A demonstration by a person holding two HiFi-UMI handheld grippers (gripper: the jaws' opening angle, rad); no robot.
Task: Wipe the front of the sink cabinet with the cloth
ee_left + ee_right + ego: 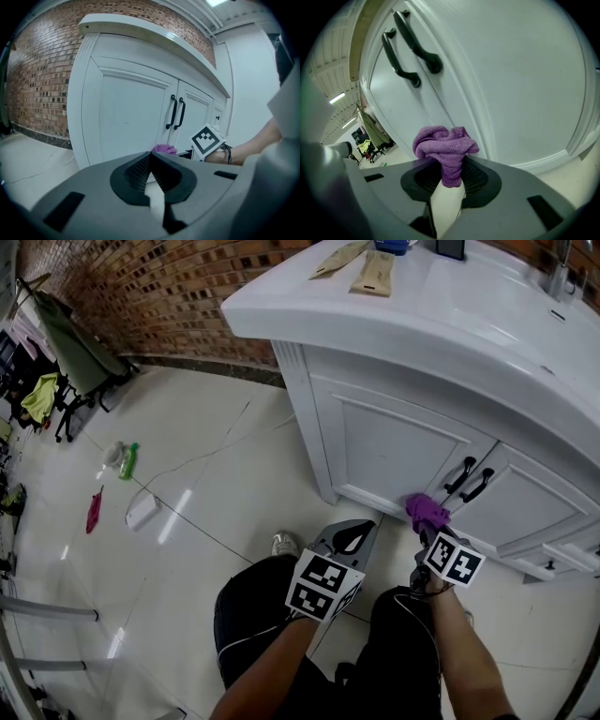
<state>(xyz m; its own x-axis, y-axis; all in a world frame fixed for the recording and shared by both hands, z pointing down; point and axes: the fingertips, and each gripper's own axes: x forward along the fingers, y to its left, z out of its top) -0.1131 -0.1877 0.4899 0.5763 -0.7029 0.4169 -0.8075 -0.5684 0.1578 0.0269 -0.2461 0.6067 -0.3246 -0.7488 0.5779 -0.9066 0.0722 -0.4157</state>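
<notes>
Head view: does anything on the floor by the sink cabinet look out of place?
Yes. A green bottle lies on the floor left of the sink cabinet, with a red item and a white object near it, and a cable trails across it. They look dropped, not stored.

Purple cloth [445, 149], white cabinet [394, 442], black handles [412, 47], red-brown brick wall [141, 296].

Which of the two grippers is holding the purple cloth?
The right gripper: it is shut on the purple cloth. The left gripper is shut with nothing in it.
</notes>
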